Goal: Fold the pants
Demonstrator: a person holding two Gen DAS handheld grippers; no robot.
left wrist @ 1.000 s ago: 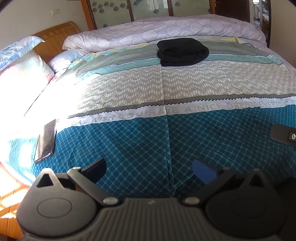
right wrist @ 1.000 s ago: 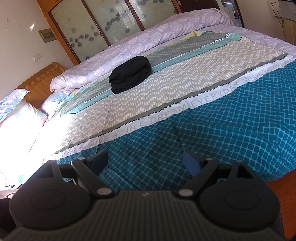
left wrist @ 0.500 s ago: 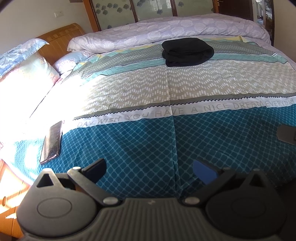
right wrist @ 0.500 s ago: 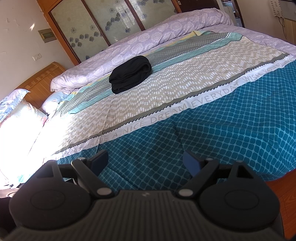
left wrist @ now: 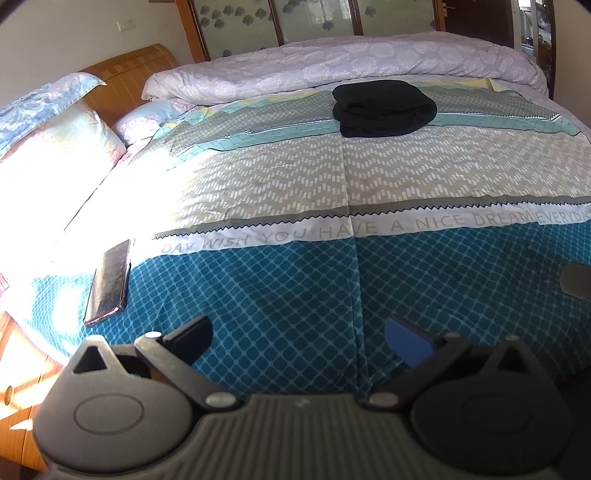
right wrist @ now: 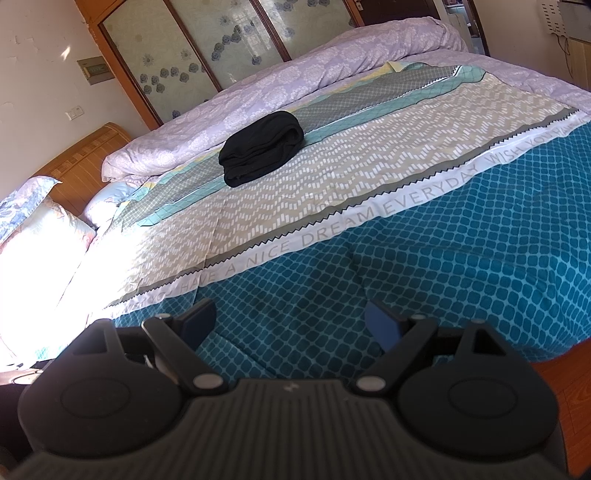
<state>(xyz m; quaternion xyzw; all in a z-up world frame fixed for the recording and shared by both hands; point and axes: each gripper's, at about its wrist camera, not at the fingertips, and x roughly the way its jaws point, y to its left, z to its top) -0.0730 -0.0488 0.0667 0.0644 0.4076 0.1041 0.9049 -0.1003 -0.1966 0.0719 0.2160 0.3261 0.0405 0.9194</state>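
- Black pants (left wrist: 384, 109) (right wrist: 261, 149): folded into a compact stacked bundle, lying on the far part of the bedspread, across its grey and aqua bands, just in front of the lilac duvet; well apart from both grippers
- Left gripper (left wrist: 298, 334): jaws spread wide with nothing between them, hovering over the teal lattice section at the near edge of the bed
- Right gripper (right wrist: 291, 319): jaws likewise spread and empty, over the teal section near the bed's front edge; part of it shows at the right border of the left wrist view (left wrist: 576, 280)
- Bedspread (left wrist: 258, 288) (right wrist: 461, 258): banded print, teal lattice nearest, then a white strip lettered "WISH YOU HAVE A NICE DREAM EVERYDAY", then beige zigzag, then grey and aqua bands
- Lilac duvet (left wrist: 351, 62) (right wrist: 295, 77): rolled along the far side of the bed, floral pattern
- Smartphone (left wrist: 109, 282): dark, lying flat on the bedspread at its left edge, in strong sunlight
- Pillows (left wrist: 48, 122) (right wrist: 33, 218): floral, stacked at the left against the headboard
- Wooden headboard (left wrist: 129, 74) (right wrist: 81, 158): curved top, behind the pillows
- Frosted glass panels (left wrist: 314, 14) (right wrist: 221, 40): flower motif, wooden frames, behind the bed
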